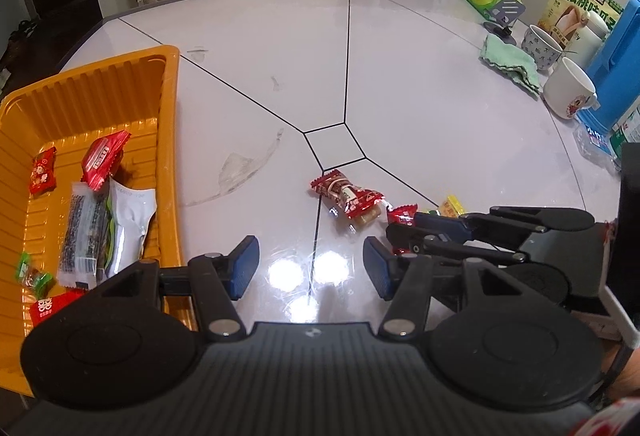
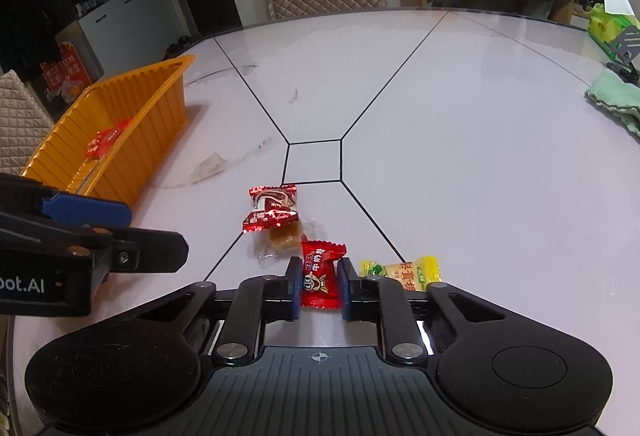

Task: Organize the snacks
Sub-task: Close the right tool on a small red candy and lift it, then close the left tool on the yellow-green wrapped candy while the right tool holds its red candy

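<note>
A small red-wrapped milk candy (image 2: 320,276) is lying flat beside a yellow-wrapped candy (image 2: 404,270); an orange ribbed plastic tray (image 1: 170,124) is holding several wrapped snacks.

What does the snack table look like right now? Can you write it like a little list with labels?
left tongs: open, empty, over the table beside the tray
right tongs: closed around the red milk candy
orange tray: on the table's left, already holds several snacks
loose snacks: yellow candy beside the right tongs, red-wrapped snack just ahead
table: white, glossy, with black lines
far side: green cloth, two mugs
</note>
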Available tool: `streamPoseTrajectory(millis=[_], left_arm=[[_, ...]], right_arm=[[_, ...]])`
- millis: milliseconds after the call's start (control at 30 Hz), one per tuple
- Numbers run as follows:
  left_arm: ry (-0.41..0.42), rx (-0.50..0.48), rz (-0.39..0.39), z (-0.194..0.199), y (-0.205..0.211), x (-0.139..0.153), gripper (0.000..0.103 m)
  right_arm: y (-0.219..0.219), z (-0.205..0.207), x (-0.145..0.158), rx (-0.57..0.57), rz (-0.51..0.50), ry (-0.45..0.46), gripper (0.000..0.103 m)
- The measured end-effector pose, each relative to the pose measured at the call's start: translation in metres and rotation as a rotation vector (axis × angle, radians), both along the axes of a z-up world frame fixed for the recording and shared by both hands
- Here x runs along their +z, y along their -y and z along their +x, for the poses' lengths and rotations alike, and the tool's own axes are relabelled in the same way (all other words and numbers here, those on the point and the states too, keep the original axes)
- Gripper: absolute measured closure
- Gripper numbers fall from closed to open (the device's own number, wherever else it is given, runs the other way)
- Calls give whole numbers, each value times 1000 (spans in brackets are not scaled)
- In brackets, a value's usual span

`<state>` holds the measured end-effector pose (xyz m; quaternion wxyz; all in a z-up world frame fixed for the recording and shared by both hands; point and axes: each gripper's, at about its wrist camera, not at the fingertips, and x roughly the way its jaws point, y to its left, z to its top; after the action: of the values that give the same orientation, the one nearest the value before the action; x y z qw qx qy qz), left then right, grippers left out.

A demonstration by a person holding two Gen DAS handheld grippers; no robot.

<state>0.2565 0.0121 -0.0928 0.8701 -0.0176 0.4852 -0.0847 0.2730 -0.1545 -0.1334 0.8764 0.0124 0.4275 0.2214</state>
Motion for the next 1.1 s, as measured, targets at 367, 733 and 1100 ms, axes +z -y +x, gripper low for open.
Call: streamPoseTrajectory(millis=[367, 733, 1100], left_arm=[[14, -77, 5, 4, 22, -3, 49], [76, -308, 44, 9, 79, -17, 57], [81, -456, 127, 23, 117, -43, 57]], right_arm=[[39, -10, 26, -88, 102, 18, 86], [94, -16, 27, -243, 109, -3, 86], [124, -25, 23, -321, 122, -28, 86]])
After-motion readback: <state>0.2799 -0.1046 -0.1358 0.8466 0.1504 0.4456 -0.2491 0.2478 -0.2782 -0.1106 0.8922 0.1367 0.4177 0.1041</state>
